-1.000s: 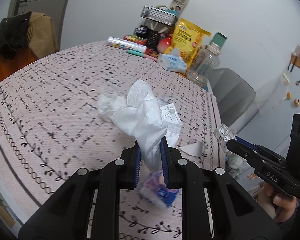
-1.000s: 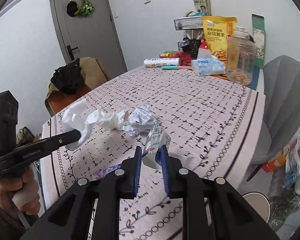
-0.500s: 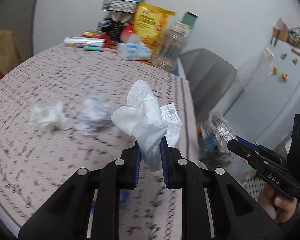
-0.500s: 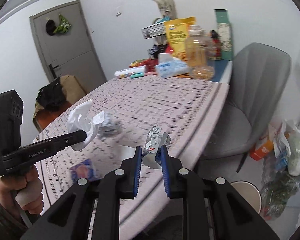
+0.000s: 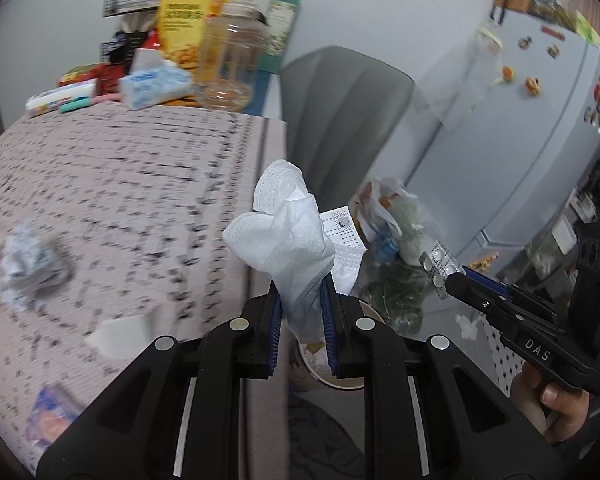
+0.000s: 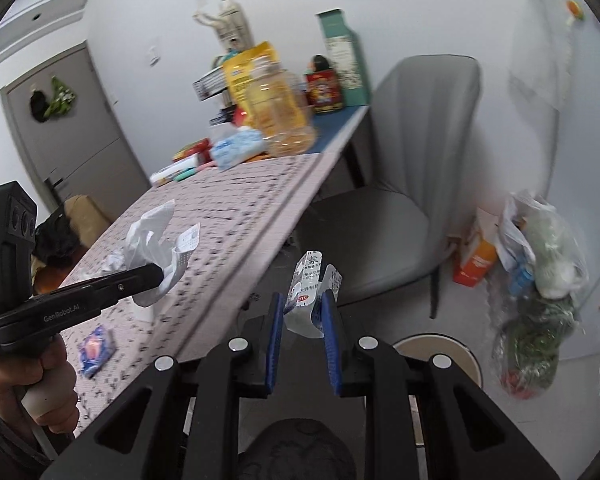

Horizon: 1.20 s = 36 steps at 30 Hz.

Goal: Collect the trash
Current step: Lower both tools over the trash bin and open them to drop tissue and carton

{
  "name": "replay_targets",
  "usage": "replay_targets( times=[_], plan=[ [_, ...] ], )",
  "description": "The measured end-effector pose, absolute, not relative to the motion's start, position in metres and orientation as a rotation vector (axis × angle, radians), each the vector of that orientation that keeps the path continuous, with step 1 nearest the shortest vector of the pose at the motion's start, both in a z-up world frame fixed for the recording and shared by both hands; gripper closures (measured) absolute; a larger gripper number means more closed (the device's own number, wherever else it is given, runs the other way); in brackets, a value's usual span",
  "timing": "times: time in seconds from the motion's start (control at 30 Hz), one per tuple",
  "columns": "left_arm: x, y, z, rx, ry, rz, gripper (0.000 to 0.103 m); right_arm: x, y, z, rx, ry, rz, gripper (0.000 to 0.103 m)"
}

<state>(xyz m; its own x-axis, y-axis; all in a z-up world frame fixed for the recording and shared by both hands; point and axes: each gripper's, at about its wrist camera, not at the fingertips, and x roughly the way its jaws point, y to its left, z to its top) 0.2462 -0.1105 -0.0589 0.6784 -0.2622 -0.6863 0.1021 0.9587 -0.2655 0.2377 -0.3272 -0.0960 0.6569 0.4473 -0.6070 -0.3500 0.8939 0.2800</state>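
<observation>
The left tongs (image 5: 300, 312) are clamped on a crumpled white tissue (image 5: 284, 236), with a printed paper slip (image 5: 346, 248) caught alongside it — the bundle stands up from the blue pads, past the tabletop (image 5: 132, 176) edge and above a round bin (image 5: 332, 364) on the floor. The right tongs (image 6: 302, 316) are closed on a small silver blister pack (image 6: 310, 296), held off the tabletop's edge in front of the grey chair (image 6: 404, 184), with the bin (image 6: 440, 352) low to the right. Left on the patterned cloth are a crumpled foil ball (image 5: 32, 260), a small white scrap (image 5: 124, 332) and a blue-and-orange wrapper (image 6: 96, 346) — all blurred. A full plastic bag (image 6: 540, 280) sits on the floor beside the chair.
</observation>
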Motion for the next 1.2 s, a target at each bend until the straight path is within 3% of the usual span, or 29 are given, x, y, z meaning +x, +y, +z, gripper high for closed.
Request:
replay_targets(
  times=[0.43, 0.5, 0.53, 0.57, 0.6, 1.1, 1.17, 1.2],
  plan=[
    [0.291, -0.191, -0.100, -0.134, 0.931, -0.307, 0.085, 0.270, -0.409, -0.156, 0.265, 0.794, 0.317, 0.078],
    [0.296, -0.199, -0.108, -0.126, 0.952, -0.312, 0.085, 0.276, -0.414, -0.166, 0.279, 0.802, 0.315, 0.071],
    [0.299, -0.203, -0.112, -0.125, 0.963, -0.314, 0.085, 0.280, -0.419, -0.174, 0.294, 0.808, 0.302, 0.065],
    [0.301, -0.206, -0.114, -0.124, 0.970, -0.315, 0.085, 0.283, -0.425, -0.181, 0.309, 0.812, 0.291, 0.051],
    [0.304, -0.209, -0.119, -0.121, 0.981, -0.317, 0.085, 0.284, -0.427, -0.183, 0.316, 0.811, 0.286, 0.048],
    [0.325, -0.276, -0.168, -0.099, 1.105, -0.415, 0.083, 0.254, -0.500, -0.202, 0.391, 0.819, 0.159, 0.045],
    [0.330, -0.284, -0.171, -0.119, 1.109, -0.458, 0.067, 0.250, -0.507, -0.201, 0.406, 0.813, 0.144, 0.044],
    [0.331, -0.287, -0.171, -0.117, 1.109, -0.460, 0.043, 0.248, -0.511, -0.201, 0.410, 0.811, 0.138, 0.044]
  ],
)
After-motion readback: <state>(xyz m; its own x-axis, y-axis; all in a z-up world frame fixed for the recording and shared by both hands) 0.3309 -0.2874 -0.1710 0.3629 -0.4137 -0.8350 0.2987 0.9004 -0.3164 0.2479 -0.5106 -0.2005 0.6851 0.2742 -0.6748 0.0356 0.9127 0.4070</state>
